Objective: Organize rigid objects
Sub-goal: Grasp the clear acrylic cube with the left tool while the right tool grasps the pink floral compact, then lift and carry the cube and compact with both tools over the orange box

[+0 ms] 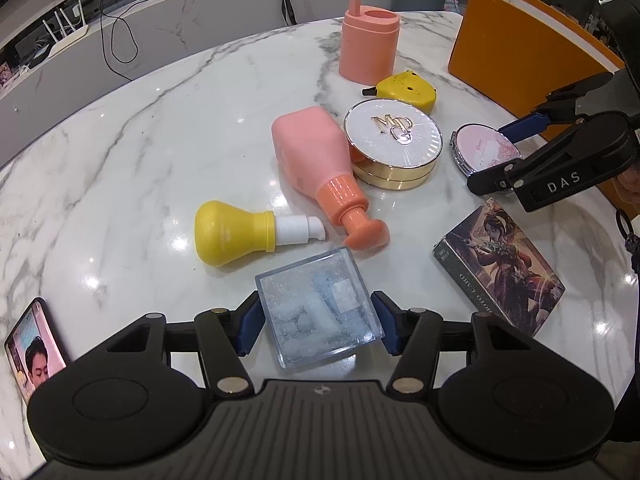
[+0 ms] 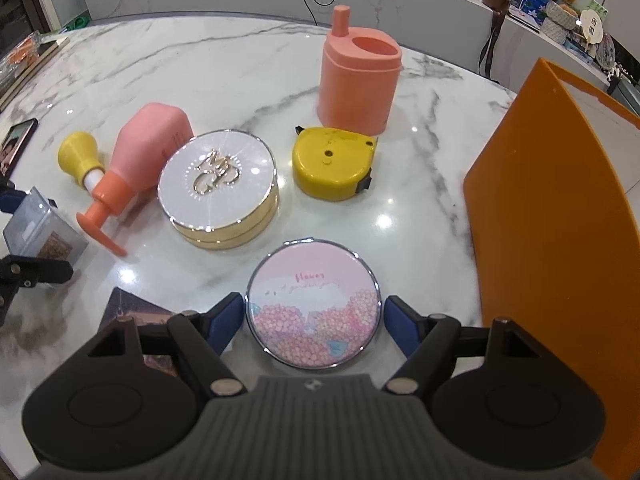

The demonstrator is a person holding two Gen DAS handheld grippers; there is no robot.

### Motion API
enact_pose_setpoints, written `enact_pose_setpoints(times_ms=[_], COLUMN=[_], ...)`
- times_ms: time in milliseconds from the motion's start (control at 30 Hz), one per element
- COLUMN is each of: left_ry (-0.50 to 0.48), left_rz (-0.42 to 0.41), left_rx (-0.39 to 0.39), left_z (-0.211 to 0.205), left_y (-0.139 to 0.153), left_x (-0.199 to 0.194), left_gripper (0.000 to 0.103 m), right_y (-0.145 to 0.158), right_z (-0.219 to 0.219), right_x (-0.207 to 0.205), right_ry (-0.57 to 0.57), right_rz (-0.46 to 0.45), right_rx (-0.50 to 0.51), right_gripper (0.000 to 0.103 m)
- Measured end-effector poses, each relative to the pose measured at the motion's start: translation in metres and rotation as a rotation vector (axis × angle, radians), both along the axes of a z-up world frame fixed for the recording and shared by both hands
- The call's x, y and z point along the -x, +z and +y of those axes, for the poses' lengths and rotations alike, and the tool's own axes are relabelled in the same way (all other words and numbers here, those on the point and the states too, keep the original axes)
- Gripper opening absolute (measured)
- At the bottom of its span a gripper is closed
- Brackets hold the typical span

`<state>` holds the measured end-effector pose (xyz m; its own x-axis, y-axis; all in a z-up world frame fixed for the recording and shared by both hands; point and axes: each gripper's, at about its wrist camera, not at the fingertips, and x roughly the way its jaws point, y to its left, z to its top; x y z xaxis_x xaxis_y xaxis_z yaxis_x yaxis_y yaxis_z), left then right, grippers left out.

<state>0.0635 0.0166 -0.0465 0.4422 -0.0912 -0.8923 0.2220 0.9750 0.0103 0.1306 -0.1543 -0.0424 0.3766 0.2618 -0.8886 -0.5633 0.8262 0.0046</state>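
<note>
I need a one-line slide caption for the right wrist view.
Right gripper open around a pink round mirror on the marble table.

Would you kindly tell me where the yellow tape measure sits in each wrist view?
Left wrist: yellow tape measure upper centre-right, behind the gold compact.
Right wrist: yellow tape measure centre, right of the gold compact.
Shared landmark: the upright pink container just beyond it.

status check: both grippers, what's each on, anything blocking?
Left gripper open around clear box, pads just off its sides. Right gripper open around pink mirror, no contact visible. Card box lies between them; orange bin to the right.
</note>
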Motion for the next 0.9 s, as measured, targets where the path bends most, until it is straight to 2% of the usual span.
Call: enact_pose_setpoints(times_ms=[567, 900], left_ry=[-0.012, -0.013], left_rz=[0.001, -0.023], left_rx=[-0.003, -0.007], left_z=[0.0, -0.002], left_y=[0.005, 0.017], left_x=[0.001, 0.007], left_gripper=[0.062, 0.061], right_y=[0.001, 0.016], right_z=[0.005, 0.001], right_x=[-0.001, 0.003], right_ry=[0.026, 0.025], right_rz=[0.02, -0.005], right_rx=[0.001, -0.021], right_gripper=[0.072, 0.072])
